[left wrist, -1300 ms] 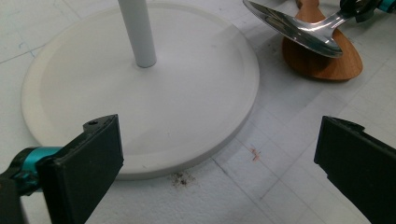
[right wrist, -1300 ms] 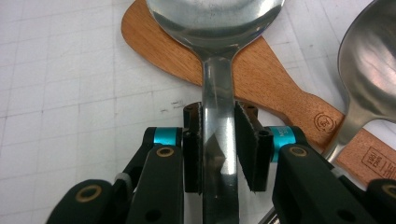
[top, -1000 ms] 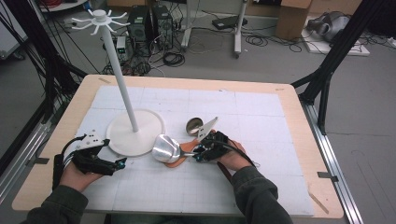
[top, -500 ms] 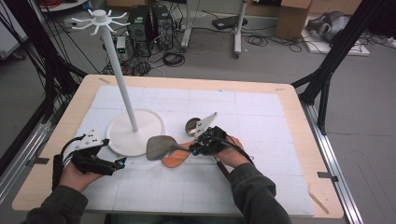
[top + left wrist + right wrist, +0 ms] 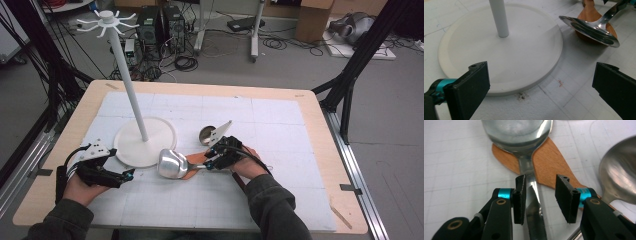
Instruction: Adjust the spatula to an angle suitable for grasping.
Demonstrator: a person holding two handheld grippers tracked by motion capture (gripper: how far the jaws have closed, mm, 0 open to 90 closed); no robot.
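Steel ladle (image 5: 172,164) lies near centre of the table (image 5: 320,200), bowl left, resting over a wooden spatula (image 5: 549,157), just right of the white stand base (image 5: 145,141). Right gripper (image 5: 541,197) straddles the ladle handle; jaws have just been opening, left pad touching it, right pad clear. Left gripper (image 5: 541,87) sits wide apart, holding nothing, near the base. Second ladle (image 5: 207,134) lies beyond.
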